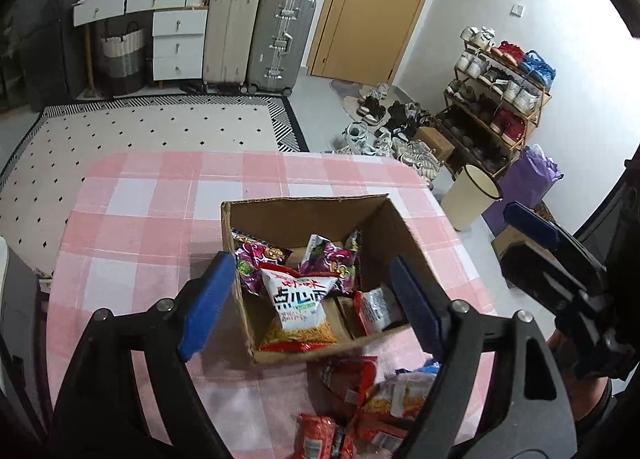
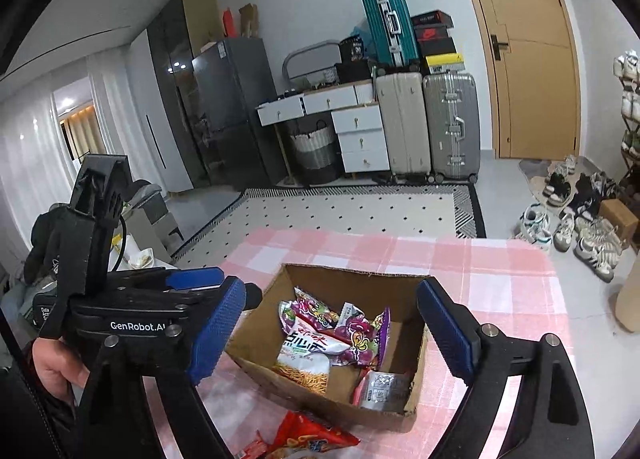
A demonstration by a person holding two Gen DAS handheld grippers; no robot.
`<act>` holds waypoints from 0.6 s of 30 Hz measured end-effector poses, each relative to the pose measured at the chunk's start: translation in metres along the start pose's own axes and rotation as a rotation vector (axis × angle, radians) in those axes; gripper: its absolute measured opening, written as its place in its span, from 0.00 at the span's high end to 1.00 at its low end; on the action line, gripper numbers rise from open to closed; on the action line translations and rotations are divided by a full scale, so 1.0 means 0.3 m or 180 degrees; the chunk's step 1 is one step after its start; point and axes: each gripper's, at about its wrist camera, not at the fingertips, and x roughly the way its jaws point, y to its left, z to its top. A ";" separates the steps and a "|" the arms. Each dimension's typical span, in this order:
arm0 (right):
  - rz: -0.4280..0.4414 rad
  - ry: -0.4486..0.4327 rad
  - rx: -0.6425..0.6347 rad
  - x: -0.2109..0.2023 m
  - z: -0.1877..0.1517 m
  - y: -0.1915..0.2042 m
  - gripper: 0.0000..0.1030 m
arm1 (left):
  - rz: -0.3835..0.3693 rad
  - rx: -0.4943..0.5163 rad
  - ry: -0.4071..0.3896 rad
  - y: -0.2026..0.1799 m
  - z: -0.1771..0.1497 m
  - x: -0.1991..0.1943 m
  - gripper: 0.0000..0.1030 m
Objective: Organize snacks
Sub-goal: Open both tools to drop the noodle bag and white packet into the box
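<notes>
Right now I am holding both tongs over the pink-checked tabletop [image 1: 132, 227], the left tongs [image 1: 312, 299] and right tongs [image 2: 332, 331] both spread apart and gripping nothing. Between their blue pads, the cardboard box [image 1: 280, 215] is sitting near the middle of the tabletop, holding purple packets and a white-and-red snack bag [image 1: 298, 299]. More red snack packets [image 1: 352, 379] are lying loose by the near edge.

matt cardboard box [image 1: 396, 227], glossy foil pkts [image 1: 298, 299]
</notes>
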 end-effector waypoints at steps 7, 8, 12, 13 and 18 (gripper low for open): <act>0.0022 -0.0180 -0.0050 -0.142 -0.016 0.071 0.07 | 0.0024 0.0189 -0.0087 -0.043 -0.059 -0.156 0.21; 0.0022 -0.0203 -0.0063 -0.160 -0.019 0.079 0.06 | 0.0018 0.0196 -0.0108 -0.049 -0.066 -0.178 0.20; 0.0008 -0.0289 -0.0092 -0.234 -0.043 0.113 0.05 | 0.0042 0.0221 -0.0159 -0.059 -0.107 -0.245 0.16; -0.0001 -0.0311 -0.0088 -0.253 -0.052 0.119 0.04 | 0.0049 0.0231 -0.0167 -0.061 -0.119 -0.259 0.15; 0.0012 -0.0391 -0.0049 -0.346 -0.101 0.144 0.03 | -0.0014 0.0266 -0.0188 -0.078 -0.179 -0.326 0.15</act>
